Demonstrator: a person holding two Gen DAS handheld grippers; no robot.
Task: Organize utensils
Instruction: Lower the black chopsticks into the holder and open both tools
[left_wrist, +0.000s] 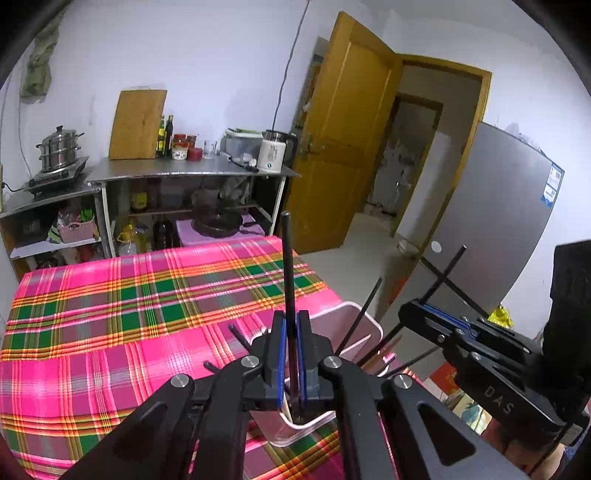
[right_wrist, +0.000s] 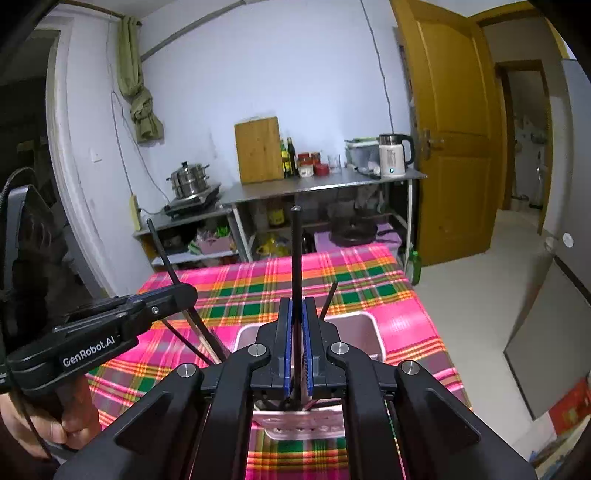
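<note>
We note the left tongs (left_wrist: 291, 332) closed on 1 black chopstick (left_wrist: 287, 266), which stands nearly upright between the blue pads (left_wrist: 281, 354) and rises well above them. The right tongs (right_wrist: 297, 332) are likewise clamped on 1 black chopstick (right_wrist: 295, 251), also held about upright.

Both tongs hang over a pink utensil holder (right_wrist: 364, 325) that stands on the table, which is covered by a pink, green and orange plaid cloth (right_wrist: 258, 280). Several more black chopsticks (left_wrist: 364, 314) lean out of the holder at slants. In the right wrist view, the left tongs enter from the left edge with their chopstick tilted, and a hand (right_wrist: 40, 424) grips the handle below.

Behind the table we see a steel shelf unit (right_wrist: 317, 184) carrying a wooden cutting board (right_wrist: 258, 149) and an electric kettle (right_wrist: 393, 155).
</note>
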